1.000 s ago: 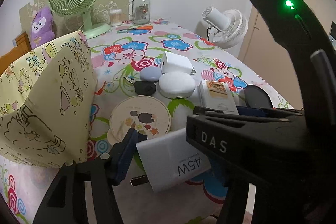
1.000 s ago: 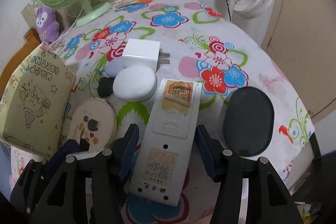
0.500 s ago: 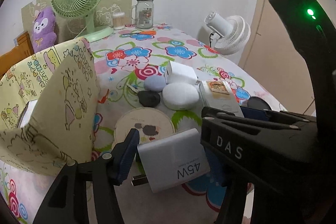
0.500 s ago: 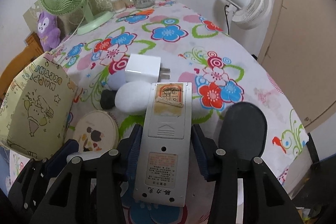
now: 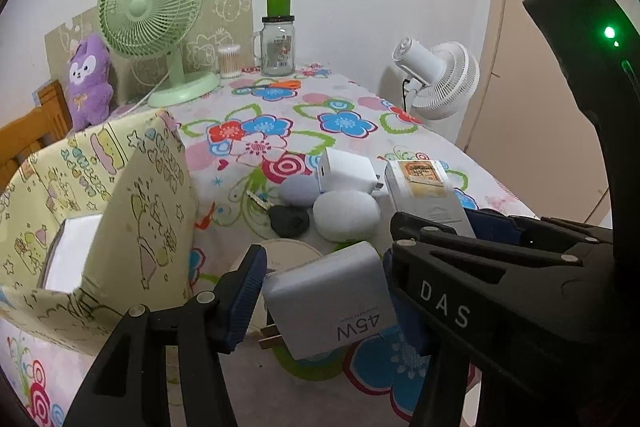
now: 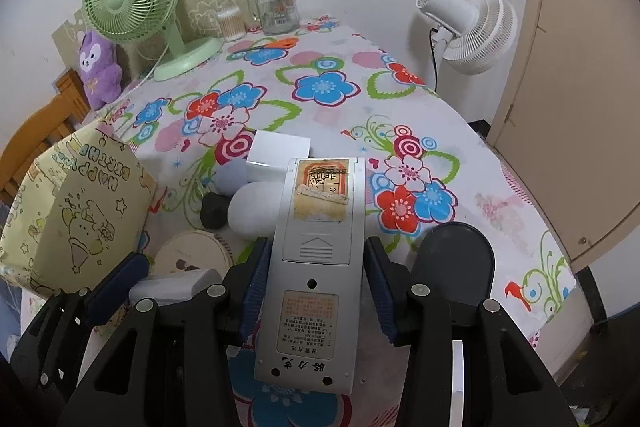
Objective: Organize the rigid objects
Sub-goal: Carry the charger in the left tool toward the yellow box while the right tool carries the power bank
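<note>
My left gripper (image 5: 324,291) is shut on a grey 45W charger (image 5: 332,299), held tilted just above the floral tablecloth (image 5: 344,123) with its plug prongs showing. The far finger is hidden behind my right gripper's black body (image 5: 460,287). In the right wrist view my right gripper (image 6: 316,267) is shut on a long grey remote (image 6: 320,211), back side up, its blue pads (image 6: 256,279) pressing both long edges. The open yellow gift bag (image 5: 100,207) stands at the left with a white box (image 5: 68,247) inside.
Ahead lie a white charger cube (image 6: 280,155), a white oval case (image 6: 252,211), a grey pebble-shaped case (image 5: 298,189), a black lump (image 5: 288,221), a round patterned disc (image 6: 192,251) and a dark oval pad (image 6: 452,259). A green fan (image 5: 152,11), a jar (image 5: 277,43), a plush and a white fan (image 5: 436,83) stand further back.
The right gripper's jaws closed onto the remote, whose far end has come up off the cloth. The left gripper keeps the charger, and its view has tilted upward a little.
</note>
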`<state>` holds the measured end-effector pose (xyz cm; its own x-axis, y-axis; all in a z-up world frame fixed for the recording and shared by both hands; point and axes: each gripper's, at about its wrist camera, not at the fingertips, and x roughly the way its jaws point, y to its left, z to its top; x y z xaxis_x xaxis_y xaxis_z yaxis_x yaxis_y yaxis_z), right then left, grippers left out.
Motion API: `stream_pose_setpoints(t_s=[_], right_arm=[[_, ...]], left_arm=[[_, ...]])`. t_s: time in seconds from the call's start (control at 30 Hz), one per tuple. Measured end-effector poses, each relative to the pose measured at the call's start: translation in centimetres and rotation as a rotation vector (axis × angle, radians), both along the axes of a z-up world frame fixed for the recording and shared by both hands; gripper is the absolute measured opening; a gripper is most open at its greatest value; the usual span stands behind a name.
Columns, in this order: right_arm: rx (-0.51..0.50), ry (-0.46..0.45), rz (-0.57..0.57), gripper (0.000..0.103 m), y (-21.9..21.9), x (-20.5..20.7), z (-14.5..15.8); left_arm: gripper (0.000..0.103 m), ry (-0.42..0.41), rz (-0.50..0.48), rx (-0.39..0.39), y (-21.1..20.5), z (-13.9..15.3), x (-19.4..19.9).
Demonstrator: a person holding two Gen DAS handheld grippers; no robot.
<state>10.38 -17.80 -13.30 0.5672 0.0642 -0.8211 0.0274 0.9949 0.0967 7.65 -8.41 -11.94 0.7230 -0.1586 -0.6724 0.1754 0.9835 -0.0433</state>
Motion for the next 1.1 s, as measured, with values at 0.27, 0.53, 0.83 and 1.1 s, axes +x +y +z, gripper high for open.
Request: stream_pose_setpoints(t_s=[0.27, 0.53, 0.83, 1.1], right_arm=[[0.006, -0.025, 0.012, 0.049, 0.0, 0.0, 1.3], [-0.002, -0.066, 0.02, 0.049, 0.0, -0.3, 3.7], [-0.017, -0.11, 0.028, 0.049, 0.3, -1.0, 6.6], [-0.03, -0.144, 0.037, 0.049, 1.2, -1.3, 8.7]], left_arm=[[0.062, -0.022, 0.006, 0.011, -0.1, 1.3, 0.1], [0.061, -0.054, 0.01, 0.014, -0.1, 3.6, -0.2], [0.061, -0.078, 0.019, 0.004, 0.3, 6.1, -0.7], [0.061, -0.1, 0.024, -0.009, 1.0, 7.9, -0.9]])
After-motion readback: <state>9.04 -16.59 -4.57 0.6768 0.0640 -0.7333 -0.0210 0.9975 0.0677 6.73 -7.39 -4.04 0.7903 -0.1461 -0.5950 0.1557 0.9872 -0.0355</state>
